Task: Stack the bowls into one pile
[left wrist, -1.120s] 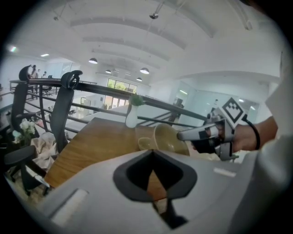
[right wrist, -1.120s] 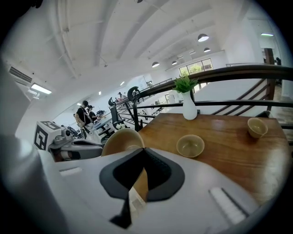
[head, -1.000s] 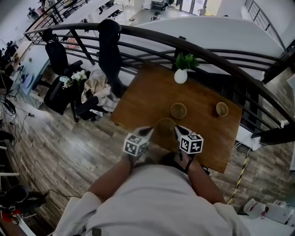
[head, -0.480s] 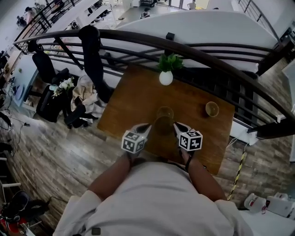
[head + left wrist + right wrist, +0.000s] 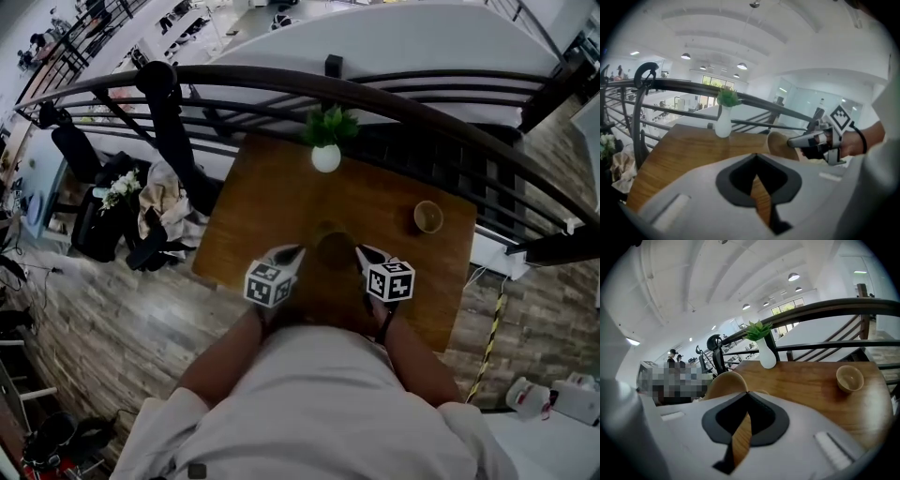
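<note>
Wooden table (image 5: 272, 206), tan bowl (image 5: 428, 217) — vase (image 5: 325, 157) (white, leafy)

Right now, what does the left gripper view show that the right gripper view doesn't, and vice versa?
Only the left gripper view: the right hand-held gripper, its tips at the rim of the held bowl, with the person's hand behind it.
Only the right gripper view: the loose bowl, upright on the wooden table.
Both: the white vase with its plant, the wooden table, the curved railing, the held bowl, and a wood-coloured sliver clamped between that view's own jaws.
</note>
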A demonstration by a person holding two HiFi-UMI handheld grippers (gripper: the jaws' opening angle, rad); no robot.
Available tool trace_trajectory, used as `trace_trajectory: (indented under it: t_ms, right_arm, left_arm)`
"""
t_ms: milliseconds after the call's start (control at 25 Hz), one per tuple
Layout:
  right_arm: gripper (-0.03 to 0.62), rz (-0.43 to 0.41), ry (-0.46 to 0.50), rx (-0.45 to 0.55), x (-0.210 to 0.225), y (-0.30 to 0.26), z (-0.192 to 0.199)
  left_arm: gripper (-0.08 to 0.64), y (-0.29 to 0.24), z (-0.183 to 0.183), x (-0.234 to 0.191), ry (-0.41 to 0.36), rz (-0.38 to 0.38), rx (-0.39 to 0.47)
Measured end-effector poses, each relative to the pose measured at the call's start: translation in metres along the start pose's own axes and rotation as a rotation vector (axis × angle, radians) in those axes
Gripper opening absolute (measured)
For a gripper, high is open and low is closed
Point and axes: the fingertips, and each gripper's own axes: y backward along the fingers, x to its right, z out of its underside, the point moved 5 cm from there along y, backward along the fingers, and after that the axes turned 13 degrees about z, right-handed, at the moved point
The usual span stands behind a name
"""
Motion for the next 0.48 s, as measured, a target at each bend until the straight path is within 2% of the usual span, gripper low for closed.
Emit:
trace_trajectory:
  t_ms: [480]
  right_arm:
    - [0.014, 0.085, -0.105, -0.011, 0.0, -0.047, -0.016]
  left_arm:
    - [0.003, -0.022, -0.021, -0.055, -0.017, 0.113, -0.097]
